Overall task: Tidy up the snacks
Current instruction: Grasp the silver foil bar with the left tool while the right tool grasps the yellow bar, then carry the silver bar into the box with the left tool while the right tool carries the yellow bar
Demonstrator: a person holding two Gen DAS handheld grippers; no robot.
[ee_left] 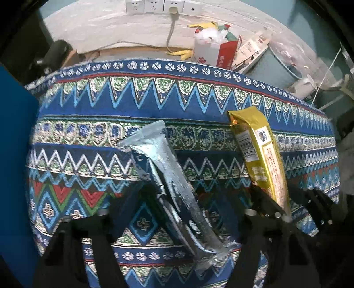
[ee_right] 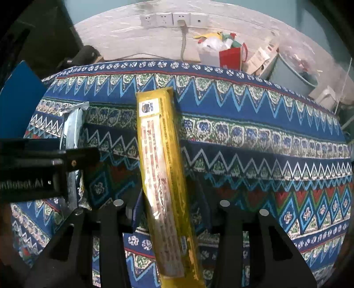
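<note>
Two snack packets lie on the patterned tablecloth: one silver packet and one yellow packet. There are two grippers, one per view, and one blue panel standing at the cloth's left edge. Taking the yellow packet as the landmark, the silver packet sits to its left, apart from it, with bare cloth between them; the two run roughly alongside each other, both long and narrow, their far ends pointing toward the wall with its row of four white sockets. The silver packet is a crinkled foil sleeve, flat and sealed at its far end, darker and creased toward the near end. The yellow packet is a glossy gold sleeve with a barcode and a small white label near its far end and red print down its length on a paler strip. The left gripper stands with its fingers spread wide on either side of the silver packet, not closed on it. The right gripper likewise straddles the yellow packet with its fingers wide apart and clear of the wrapper. In the right wrist view the silver packet shows to the left of the yellow one, partly hidden by the left gripper's black body. Beyond the yellow packet's far end, past the cloth's edge, one red and white bag stuffed with wrappers stands by the wall.
</note>
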